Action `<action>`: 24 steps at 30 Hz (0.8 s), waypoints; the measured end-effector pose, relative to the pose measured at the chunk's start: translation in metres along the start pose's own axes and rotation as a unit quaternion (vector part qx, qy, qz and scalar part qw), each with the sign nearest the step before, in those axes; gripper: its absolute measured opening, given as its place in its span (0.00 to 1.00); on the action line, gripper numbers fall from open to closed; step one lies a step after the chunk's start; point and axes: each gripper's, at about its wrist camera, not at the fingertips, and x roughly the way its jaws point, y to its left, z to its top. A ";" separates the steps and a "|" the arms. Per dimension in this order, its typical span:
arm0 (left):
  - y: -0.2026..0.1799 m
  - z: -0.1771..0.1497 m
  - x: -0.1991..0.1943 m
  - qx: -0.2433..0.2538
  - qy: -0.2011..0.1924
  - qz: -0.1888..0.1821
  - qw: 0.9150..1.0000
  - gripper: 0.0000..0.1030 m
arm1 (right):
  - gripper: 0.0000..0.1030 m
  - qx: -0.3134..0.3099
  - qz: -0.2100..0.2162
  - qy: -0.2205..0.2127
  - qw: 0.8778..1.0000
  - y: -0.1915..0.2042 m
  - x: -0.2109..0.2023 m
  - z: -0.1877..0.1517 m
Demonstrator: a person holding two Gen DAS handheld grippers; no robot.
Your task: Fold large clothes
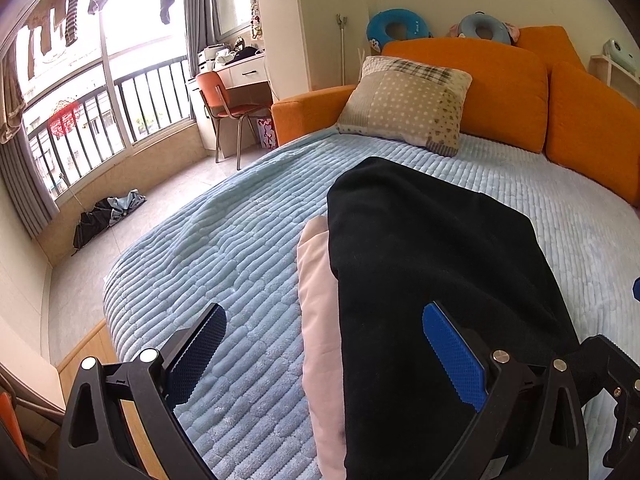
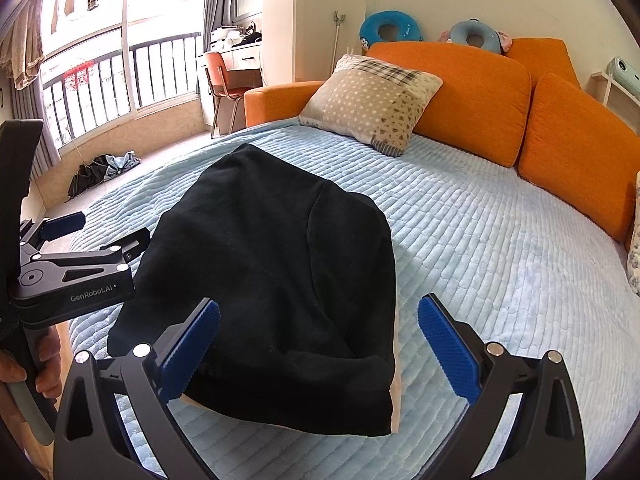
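Bedroom, balcony window on the left, orange headboard cushions [image 2: 452, 92] at the far end. Round bed [image 2: 500, 248] with a pale blue ribbed cover, patchwork pillow [image 2: 372, 100] leaning on the cushions.

My left gripper [image 1: 324, 354] sits low at the near edge of the bed, pointing toward the headboard, jaws wide, nothing between them. Left pad is over bare cover; right pad is over the black cloth, contact unclear from this angle. In the right wrist view it shows at the left edge, a hand [image 2: 24, 372] wrapped round its grip.

My right gripper [image 2: 320, 348] is level with it, same heading, jaws wide and empty. Left pad is just at the garment's near-left edge, right pad over bare cover.

Black garment [image 2: 280, 272] lies folded flat on the bed, mid-left of centre. Long axis runs from the near edge toward the pillow; far end narrower and rounded, near end a wide straight fold. Pale pink layer [image 1: 320, 320] sticks out from under it along the left side and near corners; probably a lining or second garment, can't tell which.
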 end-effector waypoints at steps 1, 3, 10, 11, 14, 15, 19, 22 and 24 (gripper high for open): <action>-0.001 -0.001 -0.001 0.001 -0.001 0.001 1.000 0.97 | 0.95 0.000 -0.001 0.000 1.000 0.000 0.000 0.000; -0.001 -0.001 0.000 0.002 0.001 -0.001 1.000 0.97 | 0.95 0.001 -0.002 0.000 1.000 -0.002 0.000 0.000; -0.001 -0.004 0.000 0.002 0.002 0.001 1.000 0.97 | 0.95 0.001 -0.003 0.000 1.000 -0.003 0.001 0.001; -0.001 -0.004 0.000 0.001 0.003 0.002 1.000 0.97 | 0.95 0.002 -0.002 0.001 1.000 -0.003 0.001 0.001; -0.001 -0.005 0.000 0.003 0.003 0.001 1.000 0.97 | 0.95 0.001 -0.002 0.001 1.000 -0.003 0.001 0.001; -0.001 -0.005 0.000 0.003 0.003 0.000 1.000 0.97 | 0.95 0.001 -0.003 0.000 1.000 -0.003 0.001 0.001; -0.001 -0.006 0.000 0.001 0.002 -0.001 1.000 0.97 | 0.95 0.001 -0.003 0.000 1.000 -0.004 0.001 0.001; -0.001 -0.007 0.000 0.001 0.001 -0.001 1.000 0.97 | 0.95 -0.001 -0.005 0.000 1.000 -0.005 0.001 0.002; 0.000 -0.007 -0.001 -0.001 -0.001 -0.001 1.000 0.97 | 0.95 0.000 -0.005 0.000 1.000 -0.007 0.001 0.003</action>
